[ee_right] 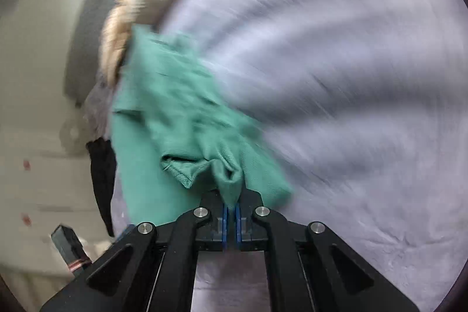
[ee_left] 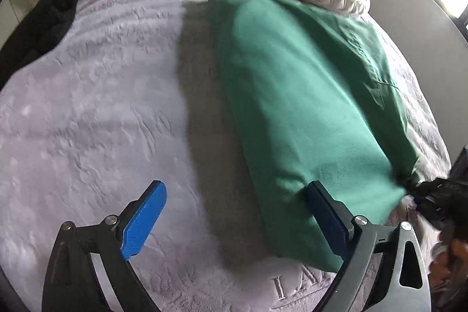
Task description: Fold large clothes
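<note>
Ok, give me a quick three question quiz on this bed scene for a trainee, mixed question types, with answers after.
1. True or false: the right gripper is pinching the green garment.
2. What state is the left gripper in? A) open, B) shut on cloth
3. What dark item lies at the bed's far left edge in the left wrist view?

Key: 1 true. 2 A. 3 a black garment.

Left gripper with black linkage arms, silver round pivot screws, flat bright-blue textured pads, triangular cut-outs in the outer links, right gripper likewise black with silver screws, thin blue pads
</note>
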{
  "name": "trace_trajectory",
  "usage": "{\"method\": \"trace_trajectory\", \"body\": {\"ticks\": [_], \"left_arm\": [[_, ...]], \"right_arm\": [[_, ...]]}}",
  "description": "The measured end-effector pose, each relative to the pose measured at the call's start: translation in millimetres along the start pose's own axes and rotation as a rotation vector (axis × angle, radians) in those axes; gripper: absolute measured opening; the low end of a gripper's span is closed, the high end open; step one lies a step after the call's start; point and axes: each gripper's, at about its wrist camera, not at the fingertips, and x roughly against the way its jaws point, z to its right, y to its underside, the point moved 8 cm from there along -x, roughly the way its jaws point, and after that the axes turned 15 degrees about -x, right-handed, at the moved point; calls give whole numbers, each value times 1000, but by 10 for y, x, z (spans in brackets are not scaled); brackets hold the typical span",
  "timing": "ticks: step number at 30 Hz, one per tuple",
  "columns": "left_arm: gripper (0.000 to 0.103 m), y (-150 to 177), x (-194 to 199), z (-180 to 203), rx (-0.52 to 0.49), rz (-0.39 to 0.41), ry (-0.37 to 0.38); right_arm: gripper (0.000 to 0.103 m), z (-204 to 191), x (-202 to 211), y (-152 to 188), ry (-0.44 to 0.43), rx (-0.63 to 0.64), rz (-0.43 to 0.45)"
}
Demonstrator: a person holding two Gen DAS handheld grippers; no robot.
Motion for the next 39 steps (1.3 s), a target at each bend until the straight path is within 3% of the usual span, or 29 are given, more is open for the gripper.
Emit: {"method": "trace_trajectory", "body": {"ticks": [3,6,7,10,13,16,20,22,25,27,30,33,39], "left_arm": [[97,58,20,0,-15,5,-1],[97,85,72,-57,-11,-8,-1],[97,85,95,-85,-5,-11,-4],[97,75,191,-198,15,-4,-28],[97,4,231,-274,43,12,-23],[97,-109,213,-271,73,29,-14],[97,-271,180,-145,90,60,1],[97,-294,141,-61,95,65,15],[97,-200,36,26,77,36,5],[97,-66,-50,46,68,4,3],[97,88,-128,64,82,-8,70],[97,104,-147,55,98,-13,94],[97,65,-67,90,49,-41,34]], "right_arm": [[4,163,-69,12,-41,-84,-23],[7,160,75,33,-4,-75,-6],[13,162,176,32,18,-67,11],[14,83,516,-16,78,31,102],[14,-257,683,-93,66,150,131],[25,-705,528,-242,51,279,91],[25,-1314,124,-368,41,441,52],[21,-1570,-134,-327,76,532,36],[20,-1600,-431,-422,160,614,47],[13,-1544,-550,-585,212,627,75],[1,-1381,-780,-868,255,574,44],[0,-1244,-933,-967,260,562,5],[0,-1232,-782,-1013,229,521,7]]}}
